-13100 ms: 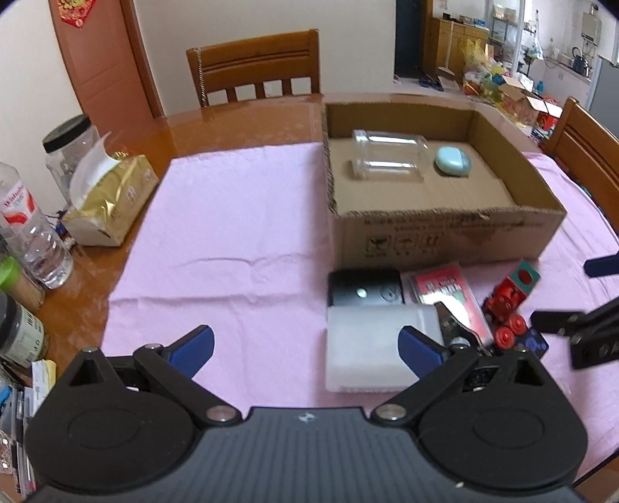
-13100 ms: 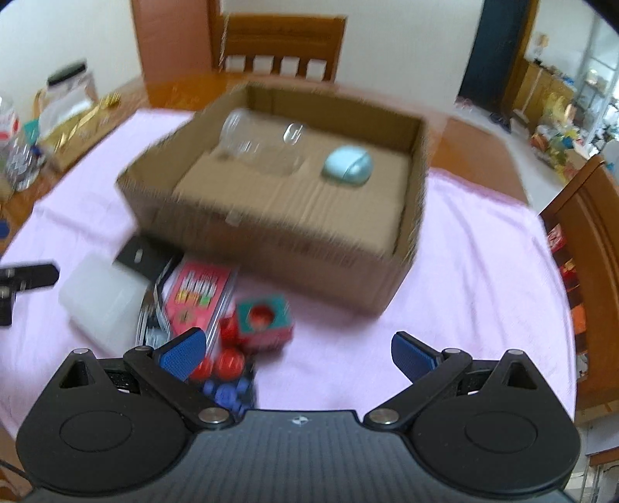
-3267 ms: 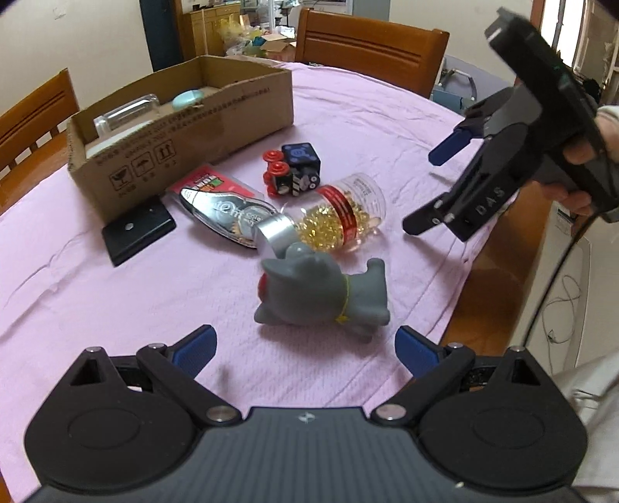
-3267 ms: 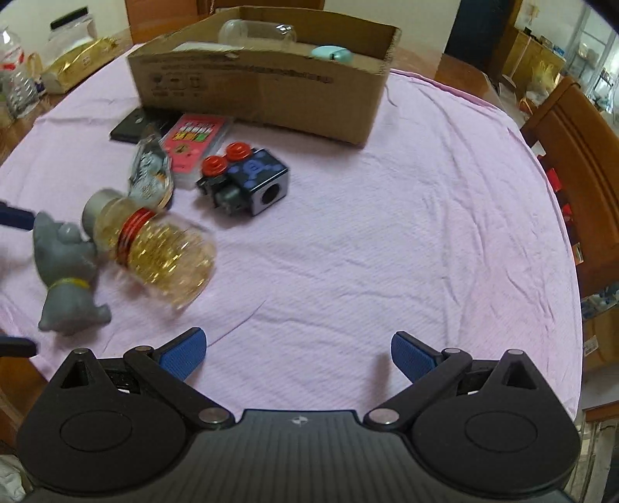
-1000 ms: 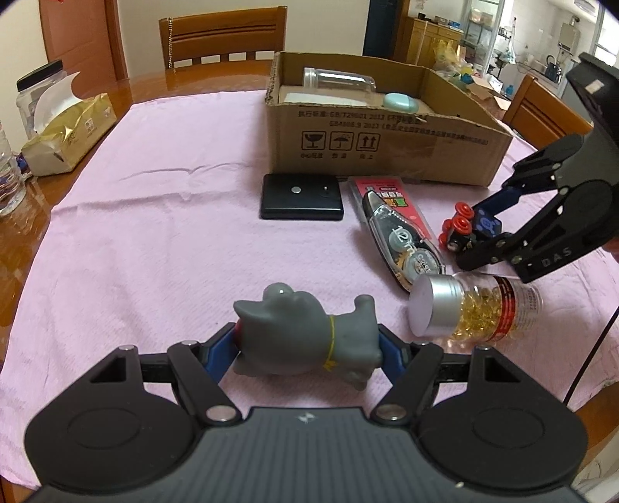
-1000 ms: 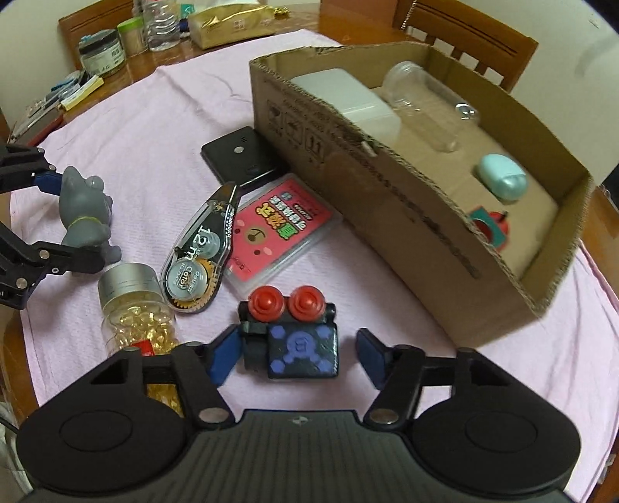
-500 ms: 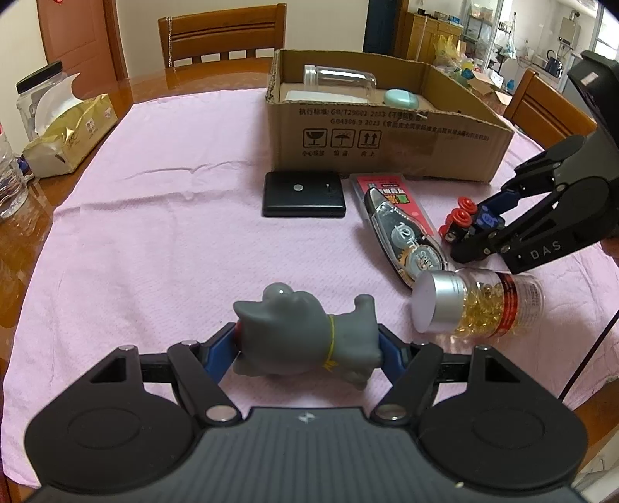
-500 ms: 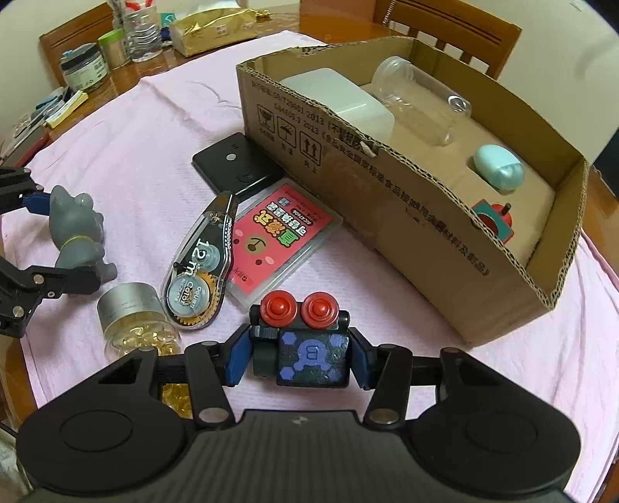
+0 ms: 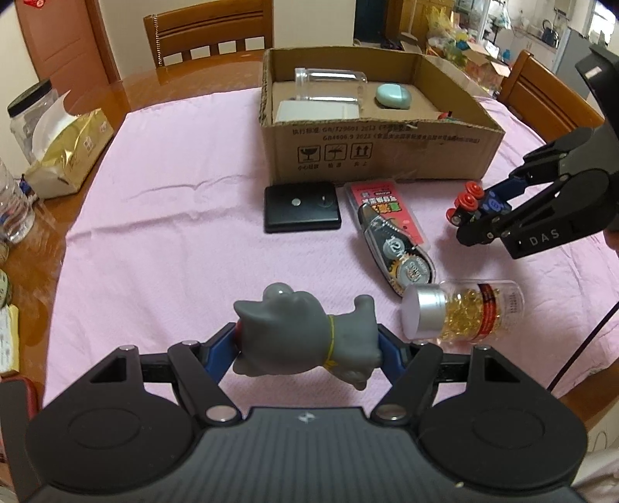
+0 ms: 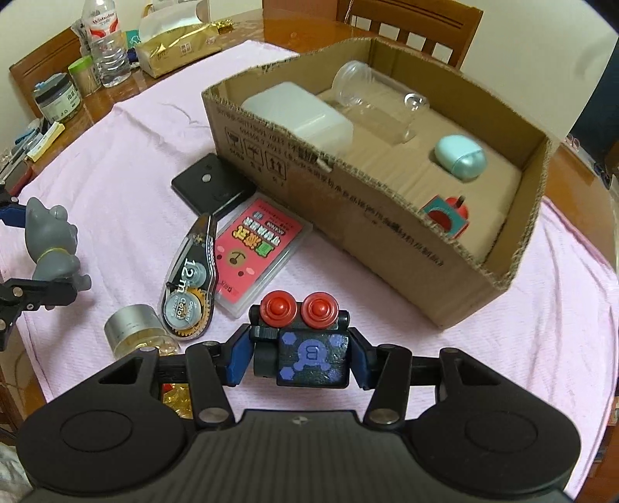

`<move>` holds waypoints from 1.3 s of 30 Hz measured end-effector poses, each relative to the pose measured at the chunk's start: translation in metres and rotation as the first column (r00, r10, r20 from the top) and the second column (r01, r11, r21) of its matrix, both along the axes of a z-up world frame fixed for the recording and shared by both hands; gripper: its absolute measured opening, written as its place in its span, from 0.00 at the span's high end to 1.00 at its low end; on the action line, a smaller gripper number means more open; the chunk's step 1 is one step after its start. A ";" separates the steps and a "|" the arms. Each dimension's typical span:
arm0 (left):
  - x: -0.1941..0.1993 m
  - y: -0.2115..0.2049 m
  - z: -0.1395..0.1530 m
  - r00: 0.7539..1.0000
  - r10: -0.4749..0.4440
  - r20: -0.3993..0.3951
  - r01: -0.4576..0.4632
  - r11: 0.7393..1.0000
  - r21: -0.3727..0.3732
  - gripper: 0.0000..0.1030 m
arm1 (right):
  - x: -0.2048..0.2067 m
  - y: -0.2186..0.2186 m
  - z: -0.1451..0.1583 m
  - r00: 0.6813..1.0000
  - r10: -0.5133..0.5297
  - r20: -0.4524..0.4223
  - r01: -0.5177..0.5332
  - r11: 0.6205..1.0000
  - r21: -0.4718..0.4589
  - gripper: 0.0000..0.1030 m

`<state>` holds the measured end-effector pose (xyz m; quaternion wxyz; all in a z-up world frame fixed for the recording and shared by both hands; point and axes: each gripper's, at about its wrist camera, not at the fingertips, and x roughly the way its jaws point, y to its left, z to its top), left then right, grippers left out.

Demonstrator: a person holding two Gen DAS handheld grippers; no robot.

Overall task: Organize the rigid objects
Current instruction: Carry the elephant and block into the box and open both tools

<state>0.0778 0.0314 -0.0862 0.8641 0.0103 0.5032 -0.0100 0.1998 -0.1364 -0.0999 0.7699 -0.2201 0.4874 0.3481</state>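
My left gripper [image 9: 307, 342] is shut on a grey rubber cat toy [image 9: 305, 334], held a little above the pink cloth; the same cat toy [image 10: 52, 242] shows at the left edge of the right wrist view. My right gripper [image 10: 301, 358] is shut on a black toy block with two red wheels [image 10: 305, 342], also lifted, and appears in the left wrist view as the block [image 9: 474, 203] at the right. An open cardboard box [image 9: 387, 149] stands behind, holding a clear jar [image 9: 329, 83], a white case [image 10: 298, 112], a teal case [image 10: 460, 154] and a red-teal toy [image 10: 447, 216].
On the pink cloth [image 9: 174, 216] lie a black flat box [image 9: 301, 207], a pink card pack [image 10: 257, 249], a correction tape [image 10: 189, 286] and a capsule bottle [image 9: 460, 311]. A tissue pack [image 9: 69, 153], bottles and jars stand at the left table edge. Wooden chairs [image 9: 209, 29] ring the table.
My right gripper's jaws closed onto the wheeled block and raised it off the cloth. My left gripper rose with the grey cat toy still held.
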 end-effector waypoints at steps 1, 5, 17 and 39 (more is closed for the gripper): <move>0.002 -0.001 0.003 1.000 -0.005 -0.009 0.005 1.000 0.003 0.30 | 0.001 -0.001 0.003 1.000 0.002 -0.004 -0.002 1.000 0.003 0.45; 0.008 -0.004 0.015 0.999 -0.026 -0.019 0.027 0.999 0.017 0.30 | 0.003 -0.006 0.013 1.000 0.006 -0.011 -0.006 1.000 0.018 0.45; 0.036 0.004 0.052 0.973 -0.230 0.035 0.230 0.973 0.017 0.30 | 0.000 0.001 0.047 0.997 -0.083 0.007 0.082 0.996 0.035 0.45; 0.162 0.019 0.105 0.946 -0.268 0.184 0.259 0.963 0.071 0.30 | 0.085 0.034 0.079 0.966 -0.233 0.115 0.218 0.967 0.130 0.45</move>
